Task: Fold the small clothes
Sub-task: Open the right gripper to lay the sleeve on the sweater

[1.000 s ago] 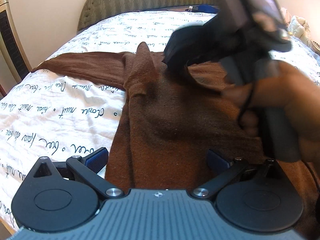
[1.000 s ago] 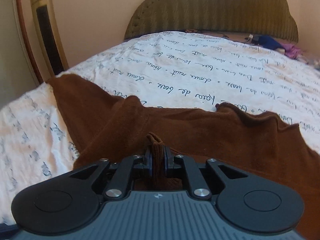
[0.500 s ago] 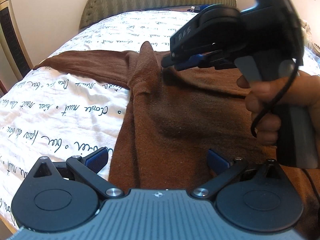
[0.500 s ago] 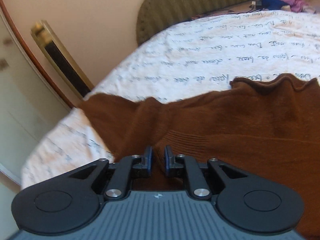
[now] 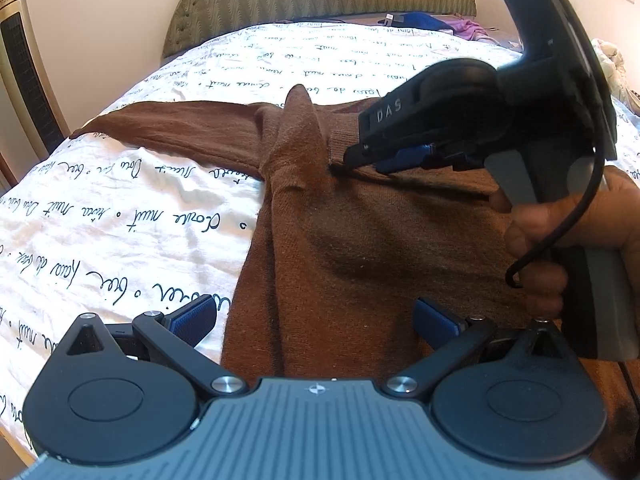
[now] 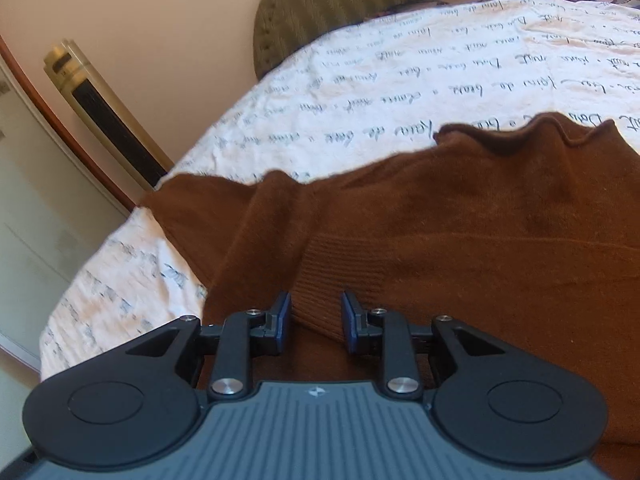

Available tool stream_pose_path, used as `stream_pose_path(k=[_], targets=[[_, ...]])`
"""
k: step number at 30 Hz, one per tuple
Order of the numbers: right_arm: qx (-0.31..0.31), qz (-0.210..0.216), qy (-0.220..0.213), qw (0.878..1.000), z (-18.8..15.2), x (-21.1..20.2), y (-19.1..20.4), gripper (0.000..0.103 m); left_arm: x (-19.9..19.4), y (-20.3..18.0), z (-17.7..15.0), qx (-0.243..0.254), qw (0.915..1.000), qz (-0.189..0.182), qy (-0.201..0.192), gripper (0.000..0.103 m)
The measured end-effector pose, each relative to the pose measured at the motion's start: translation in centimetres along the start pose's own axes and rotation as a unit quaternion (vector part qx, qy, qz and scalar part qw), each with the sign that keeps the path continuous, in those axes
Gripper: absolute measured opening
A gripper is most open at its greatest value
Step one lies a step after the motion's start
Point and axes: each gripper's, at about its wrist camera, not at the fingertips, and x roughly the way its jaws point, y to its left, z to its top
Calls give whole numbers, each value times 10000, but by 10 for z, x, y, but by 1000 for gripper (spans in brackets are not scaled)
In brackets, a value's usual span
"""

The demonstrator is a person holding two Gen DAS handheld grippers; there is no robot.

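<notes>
Black gripper (image 5: 316, 318), blue pads (image 5: 192, 318), silver screws, "DAS" lettering.

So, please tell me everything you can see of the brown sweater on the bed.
The brown sweater is a soft, fine knit with ribbed bands. It lies mostly flat on the white printed bedsheet, one sleeve stretched out to the side. A fold of cloth stands up in a peak near that sleeve's shoulder. The far edge is wavy. The right gripper is open over a ribbed band, holding nothing; the left gripper is open above the near part.
</notes>
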Motion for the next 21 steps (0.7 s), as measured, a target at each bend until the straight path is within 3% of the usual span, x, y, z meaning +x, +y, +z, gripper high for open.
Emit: stream_pose_path(k=[6,11,21], targets=[[-322,-346,-314,9984,-5,-21,11,30,0,3,1,-43,10000,23,-13,103],[-594,-783,-545,9937,-14,-36,14,58,0,8,4,-92,9999,48,-38,103],[-622,-1129,-676,9894,-19,-46,9,63,-6,38,25,-338,9990,192,-212,103]])
